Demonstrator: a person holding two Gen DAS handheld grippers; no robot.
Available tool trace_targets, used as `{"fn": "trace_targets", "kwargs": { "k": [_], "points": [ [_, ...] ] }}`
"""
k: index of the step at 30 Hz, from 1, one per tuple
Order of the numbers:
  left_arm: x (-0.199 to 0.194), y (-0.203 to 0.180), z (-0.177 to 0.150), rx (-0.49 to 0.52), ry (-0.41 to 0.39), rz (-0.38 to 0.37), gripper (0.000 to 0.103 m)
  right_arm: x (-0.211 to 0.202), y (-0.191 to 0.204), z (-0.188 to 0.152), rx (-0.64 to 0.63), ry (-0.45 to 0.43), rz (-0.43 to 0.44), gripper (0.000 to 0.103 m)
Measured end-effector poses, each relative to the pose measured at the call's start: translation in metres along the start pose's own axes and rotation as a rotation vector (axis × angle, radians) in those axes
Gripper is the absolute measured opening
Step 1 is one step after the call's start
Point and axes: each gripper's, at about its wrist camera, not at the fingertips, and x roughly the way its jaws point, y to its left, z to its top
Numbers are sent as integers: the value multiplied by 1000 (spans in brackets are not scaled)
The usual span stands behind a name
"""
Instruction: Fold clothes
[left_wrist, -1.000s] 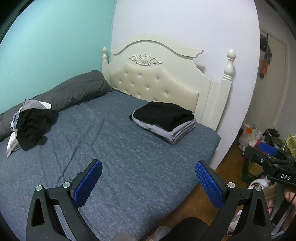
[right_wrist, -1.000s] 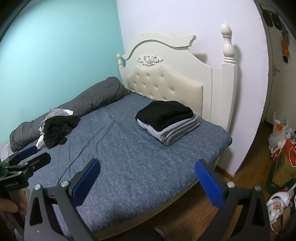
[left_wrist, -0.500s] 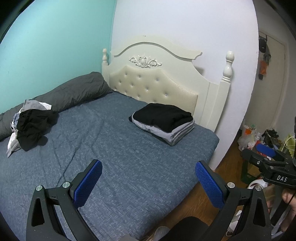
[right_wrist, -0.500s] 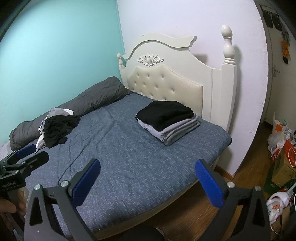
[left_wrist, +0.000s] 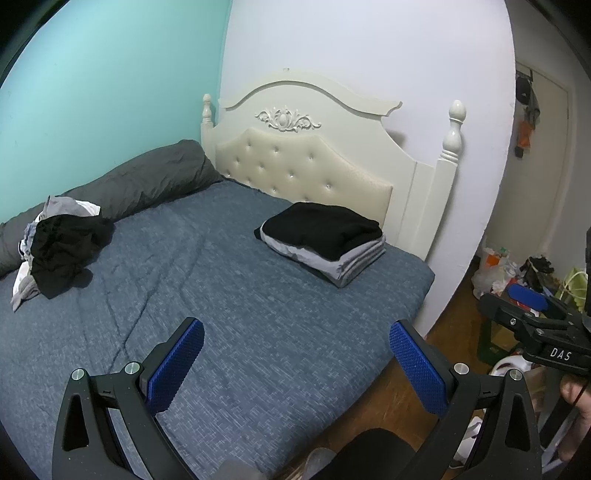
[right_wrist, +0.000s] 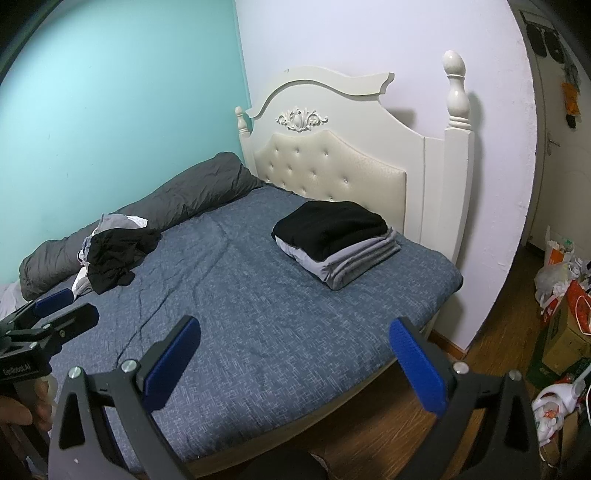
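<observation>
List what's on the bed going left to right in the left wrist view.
Pile of unfolded clothes → rolled grey duvet → stack of folded clothes, with the tufted headboard behind it.

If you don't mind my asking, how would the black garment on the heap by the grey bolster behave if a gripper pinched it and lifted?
The black garment lies crumpled and drooping, so it would probably hang limp. It looks thin, so likely light. It rests on paler clothes, so it might drag some along.
</observation>
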Motion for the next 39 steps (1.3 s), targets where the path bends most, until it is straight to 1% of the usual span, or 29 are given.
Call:
{"fn": "trace_targets", "kwargs": {
  "k": [39],
  "points": [
    [3, 3, -2, -8, 12, -6, 103, 7, -2, -1, 3, 17, 4, 103]
  ]
}}
